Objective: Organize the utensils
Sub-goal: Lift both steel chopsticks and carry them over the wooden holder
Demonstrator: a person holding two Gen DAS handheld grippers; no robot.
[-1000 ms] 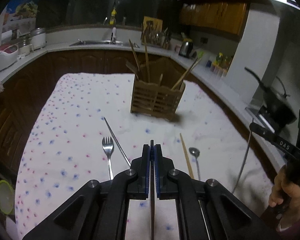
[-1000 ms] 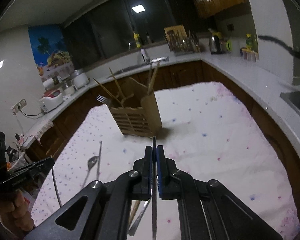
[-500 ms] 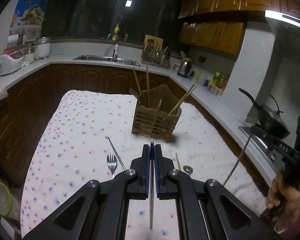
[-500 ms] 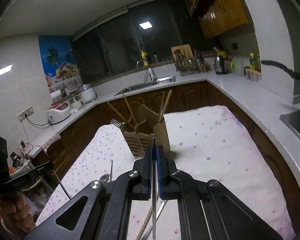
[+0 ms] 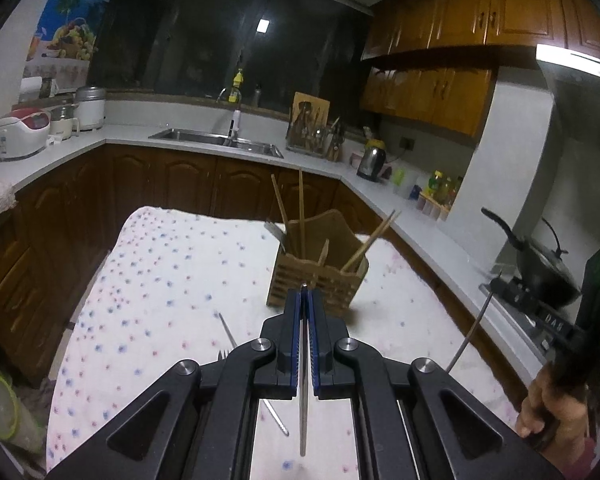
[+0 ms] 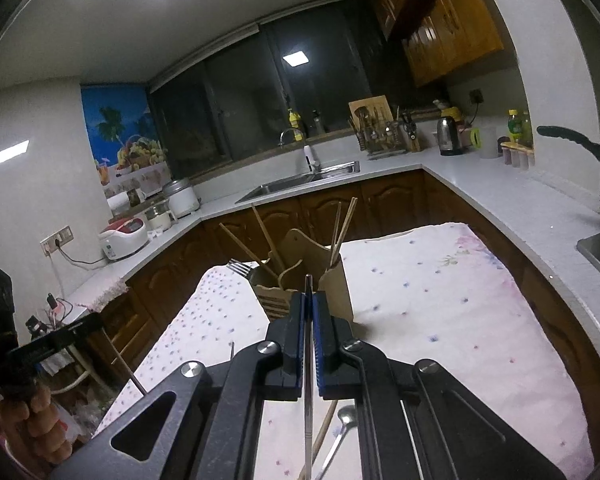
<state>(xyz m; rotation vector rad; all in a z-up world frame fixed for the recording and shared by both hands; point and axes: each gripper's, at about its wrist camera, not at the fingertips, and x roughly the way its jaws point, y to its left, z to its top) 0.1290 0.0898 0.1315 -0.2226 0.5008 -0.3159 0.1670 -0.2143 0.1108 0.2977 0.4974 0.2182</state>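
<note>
Grippers both pinch thin sticks: the left gripper (image 5: 305, 296) a chopstick (image 5: 302, 412), the right gripper (image 6: 309, 300) a metal rod (image 6: 307, 408). Holder (image 5: 320, 276) stands just ahead; carrying seems underway, next tip ends down into a slot.

Left gripper (image 5: 305, 300) clamped on a thin metal rod (image 5: 303, 412), wooden utensil holder (image 5: 318, 280) with chopsticks just beyond on the dotted tablecloth (image 5: 160, 280), fork (image 5: 222, 355) and metal chopstick (image 5: 230, 334) lying near, right gripper (image 5: 496, 280) at right edge gripping another rod (image 5: 470, 334).
</note>
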